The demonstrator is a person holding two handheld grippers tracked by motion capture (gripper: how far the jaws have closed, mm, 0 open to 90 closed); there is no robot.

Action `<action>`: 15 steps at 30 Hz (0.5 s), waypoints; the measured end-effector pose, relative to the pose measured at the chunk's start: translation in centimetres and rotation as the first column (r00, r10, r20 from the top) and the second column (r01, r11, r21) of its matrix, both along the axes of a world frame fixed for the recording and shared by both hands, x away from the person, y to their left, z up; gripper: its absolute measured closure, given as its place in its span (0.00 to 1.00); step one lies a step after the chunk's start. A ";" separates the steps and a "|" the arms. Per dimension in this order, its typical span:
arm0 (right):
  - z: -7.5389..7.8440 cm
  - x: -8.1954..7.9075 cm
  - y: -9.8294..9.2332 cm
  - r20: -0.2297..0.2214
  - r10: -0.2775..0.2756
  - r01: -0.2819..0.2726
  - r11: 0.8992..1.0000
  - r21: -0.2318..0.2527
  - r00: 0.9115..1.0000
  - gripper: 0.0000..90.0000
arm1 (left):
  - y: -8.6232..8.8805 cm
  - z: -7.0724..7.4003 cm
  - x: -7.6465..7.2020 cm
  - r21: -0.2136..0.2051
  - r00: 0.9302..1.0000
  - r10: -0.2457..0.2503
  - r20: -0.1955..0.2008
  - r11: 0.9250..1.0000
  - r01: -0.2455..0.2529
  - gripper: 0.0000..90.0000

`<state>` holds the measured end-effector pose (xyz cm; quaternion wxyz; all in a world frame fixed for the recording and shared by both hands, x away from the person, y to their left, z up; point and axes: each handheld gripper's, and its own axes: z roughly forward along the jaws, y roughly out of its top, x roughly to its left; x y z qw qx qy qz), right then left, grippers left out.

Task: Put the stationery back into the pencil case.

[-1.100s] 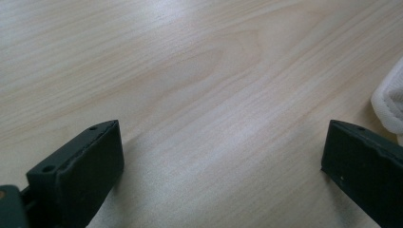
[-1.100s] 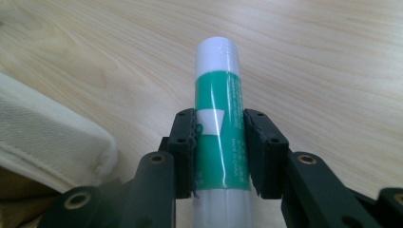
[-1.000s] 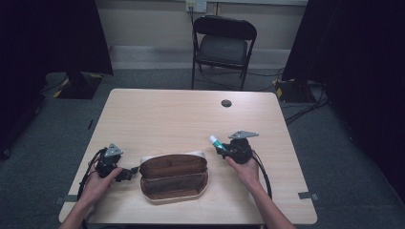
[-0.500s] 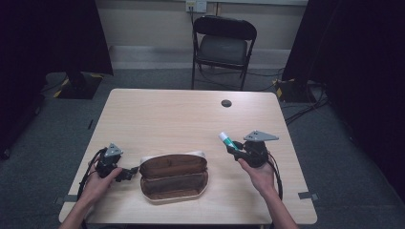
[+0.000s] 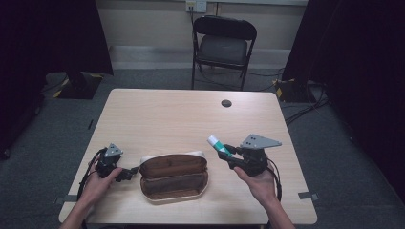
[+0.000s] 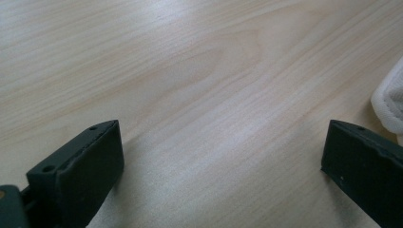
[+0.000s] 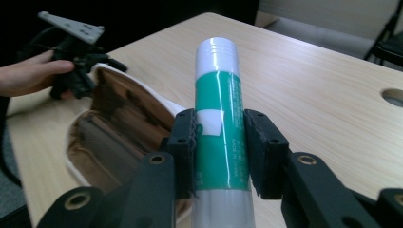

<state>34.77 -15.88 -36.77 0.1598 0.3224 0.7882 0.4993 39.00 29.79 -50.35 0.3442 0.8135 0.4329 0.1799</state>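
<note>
My right gripper [image 7: 218, 142] pinches a green-and-white glue stick [image 7: 217, 114] above the table [image 5: 167, 114], right of the open brown case [image 5: 174, 179]; my left gripper [image 5: 125, 174], jaws spread and empty, rests at the case's left end; to do this well, I judge I should keep the stick pinched, line it along the case's trough, lower it, and only then let go; a second ago the right gripper sat lower and nearer the case.
</note>
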 end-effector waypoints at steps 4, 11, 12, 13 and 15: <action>0.7 -0.9 1.7 0.034 0.054 -0.053 0.998 -0.019 0.998 0.73 | 0.0 0.0 0.0 0.008 1.000 -0.001 0.003 1.000 0.001 0.00; 1.0 -2.0 4.5 0.046 0.145 -0.144 0.989 -0.033 0.988 0.73 | 0.0 0.0 -0.1 0.010 1.000 0.002 0.005 1.000 -0.002 0.00; 0.8 -2.1 5.0 0.043 0.160 -0.159 0.986 -0.041 0.986 0.73 | 0.0 0.0 -0.1 0.011 1.000 0.002 0.005 1.000 -0.002 0.00; 0.5 -2.2 5.5 0.037 0.176 -0.174 0.984 -0.048 0.984 0.73 | 0.0 0.0 -0.1 0.010 1.000 0.002 0.005 1.000 -0.002 0.00; -0.1 -2.4 6.5 0.022 0.209 -0.207 0.976 -0.065 0.978 0.73 | 0.0 0.0 -0.1 0.010 1.000 0.002 0.005 1.000 -0.002 0.00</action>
